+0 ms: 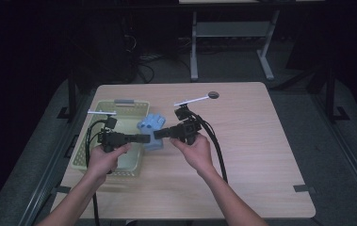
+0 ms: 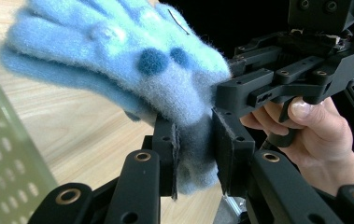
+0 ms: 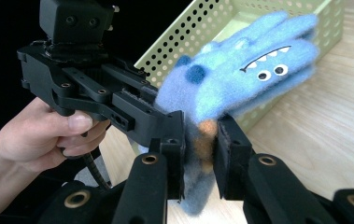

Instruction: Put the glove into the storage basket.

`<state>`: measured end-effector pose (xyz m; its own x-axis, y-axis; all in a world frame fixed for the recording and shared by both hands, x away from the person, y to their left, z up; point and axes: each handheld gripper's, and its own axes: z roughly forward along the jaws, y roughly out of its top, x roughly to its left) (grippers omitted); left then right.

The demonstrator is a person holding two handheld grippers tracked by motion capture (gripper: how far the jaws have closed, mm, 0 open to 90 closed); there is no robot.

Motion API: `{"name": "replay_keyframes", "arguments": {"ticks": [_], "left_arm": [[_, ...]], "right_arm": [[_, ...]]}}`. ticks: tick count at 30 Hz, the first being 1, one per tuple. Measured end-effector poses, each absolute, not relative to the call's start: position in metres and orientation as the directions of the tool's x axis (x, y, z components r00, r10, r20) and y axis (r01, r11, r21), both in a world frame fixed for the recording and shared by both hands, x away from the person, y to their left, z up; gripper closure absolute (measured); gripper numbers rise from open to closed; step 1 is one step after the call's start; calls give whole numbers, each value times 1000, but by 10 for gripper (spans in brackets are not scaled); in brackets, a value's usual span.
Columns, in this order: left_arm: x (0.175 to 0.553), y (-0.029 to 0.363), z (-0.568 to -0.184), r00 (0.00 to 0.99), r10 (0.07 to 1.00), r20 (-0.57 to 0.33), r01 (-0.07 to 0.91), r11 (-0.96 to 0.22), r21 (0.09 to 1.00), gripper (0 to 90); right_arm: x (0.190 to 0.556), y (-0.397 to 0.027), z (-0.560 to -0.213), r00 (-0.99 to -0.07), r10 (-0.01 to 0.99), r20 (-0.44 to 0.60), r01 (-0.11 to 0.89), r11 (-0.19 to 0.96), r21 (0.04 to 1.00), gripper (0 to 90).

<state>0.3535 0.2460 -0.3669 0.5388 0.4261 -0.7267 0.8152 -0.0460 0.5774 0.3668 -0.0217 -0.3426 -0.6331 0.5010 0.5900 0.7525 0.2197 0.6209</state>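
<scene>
Hanging pinched between both hand-held grippers (image 1: pixel 153 136): blue glove (image 1: pixel 151 127).

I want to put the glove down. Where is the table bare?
Bare table right of the right hand-held gripper, out to the edge, and the near strip. Crowded on the left: basket, glove, left hand-held gripper.

No readable txt, labels, nos. or signs on anything; blue glove (image 3: pixel 240 79) has just a stitched face, no wording.
</scene>
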Motion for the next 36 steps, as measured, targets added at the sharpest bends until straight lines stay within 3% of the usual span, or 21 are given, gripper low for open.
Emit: {"name": "replay_keyframes", "arguments": {"ticks": [36], "left_arm": [[354, 307, -365, 513, 467, -720, 821, -23, 570, 734]], "right_arm": [[381, 40, -345, -662, 453, 597, 737, 250, 628, 753]]}}
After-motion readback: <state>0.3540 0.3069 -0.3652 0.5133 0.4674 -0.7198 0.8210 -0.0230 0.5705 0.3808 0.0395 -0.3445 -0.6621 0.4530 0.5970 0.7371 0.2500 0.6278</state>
